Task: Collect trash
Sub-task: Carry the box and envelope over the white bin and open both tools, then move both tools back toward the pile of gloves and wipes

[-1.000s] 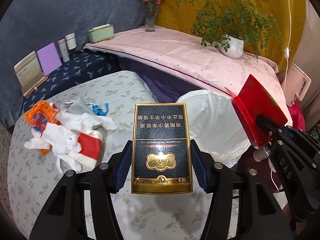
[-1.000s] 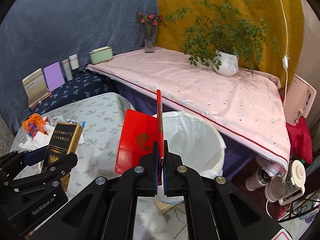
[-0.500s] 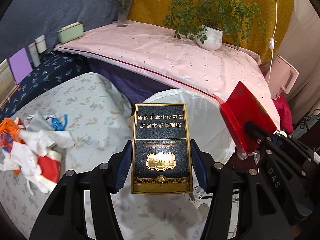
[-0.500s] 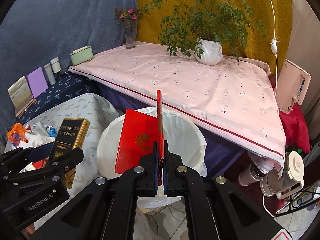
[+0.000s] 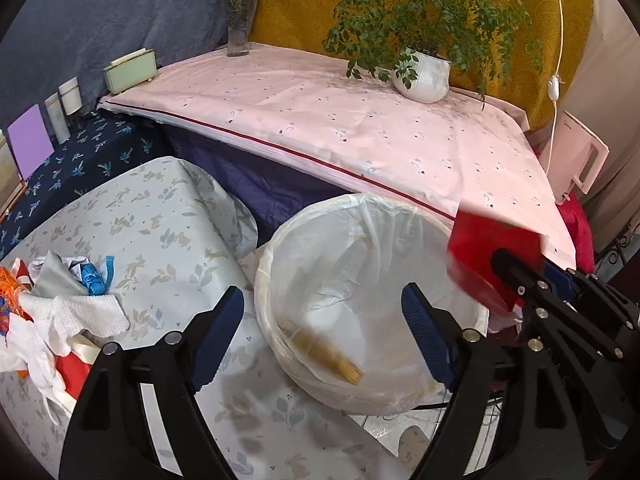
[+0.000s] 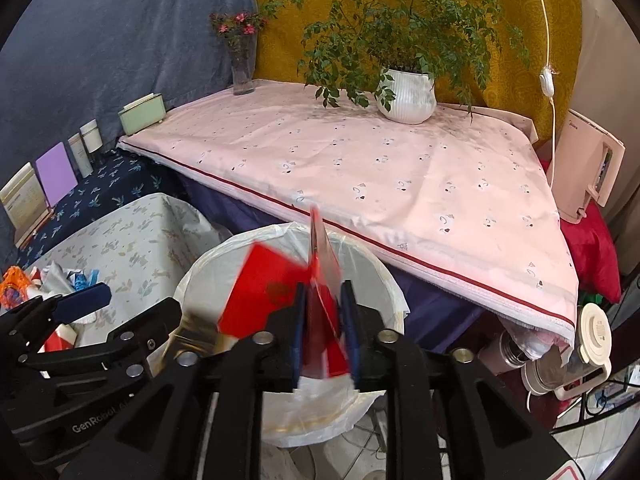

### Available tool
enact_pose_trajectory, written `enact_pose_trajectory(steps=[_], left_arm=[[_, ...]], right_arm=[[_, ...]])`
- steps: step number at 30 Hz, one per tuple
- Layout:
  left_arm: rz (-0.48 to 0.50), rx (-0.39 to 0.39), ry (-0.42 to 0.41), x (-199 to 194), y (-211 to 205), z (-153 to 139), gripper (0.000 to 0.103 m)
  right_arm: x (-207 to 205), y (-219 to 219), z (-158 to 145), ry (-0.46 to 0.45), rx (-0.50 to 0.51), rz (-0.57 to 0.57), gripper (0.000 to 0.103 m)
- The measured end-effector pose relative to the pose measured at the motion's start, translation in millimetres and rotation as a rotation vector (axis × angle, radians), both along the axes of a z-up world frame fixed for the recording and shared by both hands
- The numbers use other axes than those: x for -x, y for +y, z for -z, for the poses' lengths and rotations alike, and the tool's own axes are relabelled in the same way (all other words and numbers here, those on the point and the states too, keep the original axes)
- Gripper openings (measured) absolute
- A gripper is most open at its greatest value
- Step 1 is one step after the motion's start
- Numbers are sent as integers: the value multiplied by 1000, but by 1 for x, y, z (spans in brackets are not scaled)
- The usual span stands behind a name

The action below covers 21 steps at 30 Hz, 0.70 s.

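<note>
My left gripper (image 5: 322, 320) is open and empty over the white-lined trash bin (image 5: 280, 240). The gold-edged black box (image 5: 326, 354) lies inside the bin, blurred. My right gripper (image 6: 324, 328) has its jaws slightly parted around the red box (image 6: 264, 300), which is blurred and tilting over the bin (image 6: 372, 264). In the left wrist view the red box (image 5: 492, 252) is at the bin's right rim. A pile of trash (image 5: 48, 312), white tissues and orange, red and blue scraps, lies on the floral table at left.
A pink-covered table (image 5: 360, 132) stands behind the bin with a potted plant (image 5: 424, 76), a flower vase (image 5: 238, 36) and a green box (image 5: 130, 70). A pink kettle (image 6: 588, 172) is at the right. Bottles and cards (image 5: 44, 120) line the dark blue cloth.
My left gripper opened and the black box dropped into the bin. My right gripper's jaws parted a little and the red box began to tilt and slip.
</note>
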<state>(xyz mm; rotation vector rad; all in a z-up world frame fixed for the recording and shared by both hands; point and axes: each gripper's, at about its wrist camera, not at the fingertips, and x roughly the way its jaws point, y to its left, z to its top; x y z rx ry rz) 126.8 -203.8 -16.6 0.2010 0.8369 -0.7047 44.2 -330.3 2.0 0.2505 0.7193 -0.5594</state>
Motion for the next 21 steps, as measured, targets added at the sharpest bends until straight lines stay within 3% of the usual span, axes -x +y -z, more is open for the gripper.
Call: enact_pose_trajectory(steps=[10, 21], left_arm=[[-41, 5, 10, -7, 11, -1, 80], [-107, 23, 3, -8, 42, -11, 80]], right_arm=[[1, 10, -7, -15, 14, -1, 42], [6, 38, -21, -35, 33, -35, 49]])
